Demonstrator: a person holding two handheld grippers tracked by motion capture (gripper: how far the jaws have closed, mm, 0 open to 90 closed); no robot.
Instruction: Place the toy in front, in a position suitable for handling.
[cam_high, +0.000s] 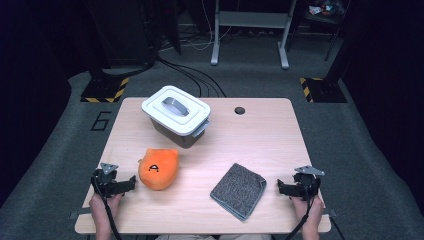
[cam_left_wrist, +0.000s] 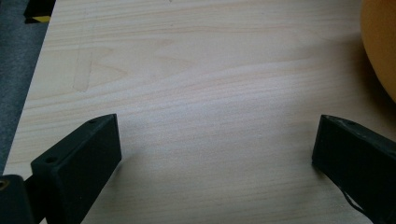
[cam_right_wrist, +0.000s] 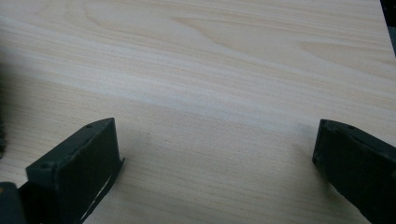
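An orange plush toy (cam_high: 159, 168) with a small face lies on the wooden table (cam_high: 260, 140), left of centre. Its orange edge (cam_left_wrist: 380, 46) shows at the right of the left gripper view. A grey folded cloth (cam_high: 239, 190) lies right of centre near the front edge. Behind them stands a grey bin with a white lid (cam_high: 176, 115). My left gripper (cam_high: 125, 186) rests at the front left, just left of the plush toy, open and empty (cam_left_wrist: 217, 149). My right gripper (cam_high: 285, 187) rests at the front right, just right of the cloth, open with bare wood between its jaws (cam_right_wrist: 217, 149).
A dark round hole (cam_high: 239, 110) marks the table's back edge. Beyond the table are grey carpet, cables, yellow-black floor markers (cam_high: 106, 90) and a white desk frame (cam_high: 250, 30).
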